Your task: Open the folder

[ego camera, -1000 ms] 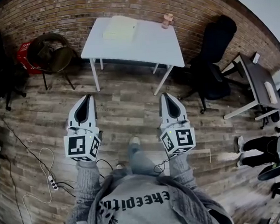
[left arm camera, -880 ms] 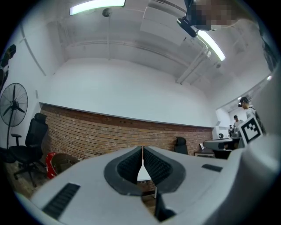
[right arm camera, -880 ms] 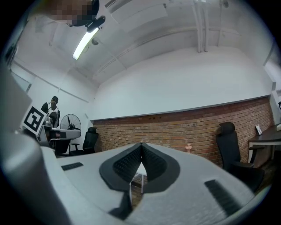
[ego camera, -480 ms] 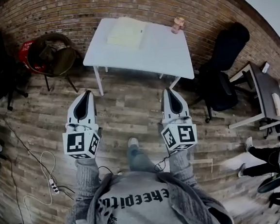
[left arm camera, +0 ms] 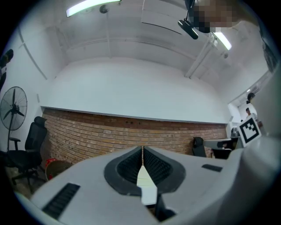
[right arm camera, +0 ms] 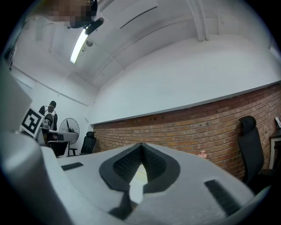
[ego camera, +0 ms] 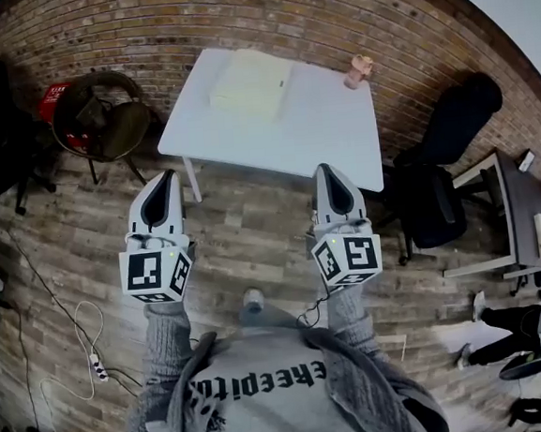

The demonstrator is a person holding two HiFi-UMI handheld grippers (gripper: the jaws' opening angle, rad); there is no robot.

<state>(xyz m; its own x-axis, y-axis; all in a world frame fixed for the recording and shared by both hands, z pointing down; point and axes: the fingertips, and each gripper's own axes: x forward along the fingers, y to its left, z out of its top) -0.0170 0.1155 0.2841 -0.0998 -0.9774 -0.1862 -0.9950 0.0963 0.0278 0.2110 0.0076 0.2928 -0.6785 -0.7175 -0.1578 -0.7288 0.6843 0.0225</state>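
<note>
Pale yellow folder flat on white counter, toward counter's far side by brick wall. Small pink object at counter's far right corner. Left gripper and right gripper near counter's front edge, well apart from folder. Both pairs of fingers pressed together, nothing between.

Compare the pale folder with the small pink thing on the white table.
The folder is broad and lies flat; the pink thing is small and stands upright. The folder is pale yellow, the pink thing rosy. The folder sits left of centre, the pink thing at the far right corner. Both rest on the white table.
</note>
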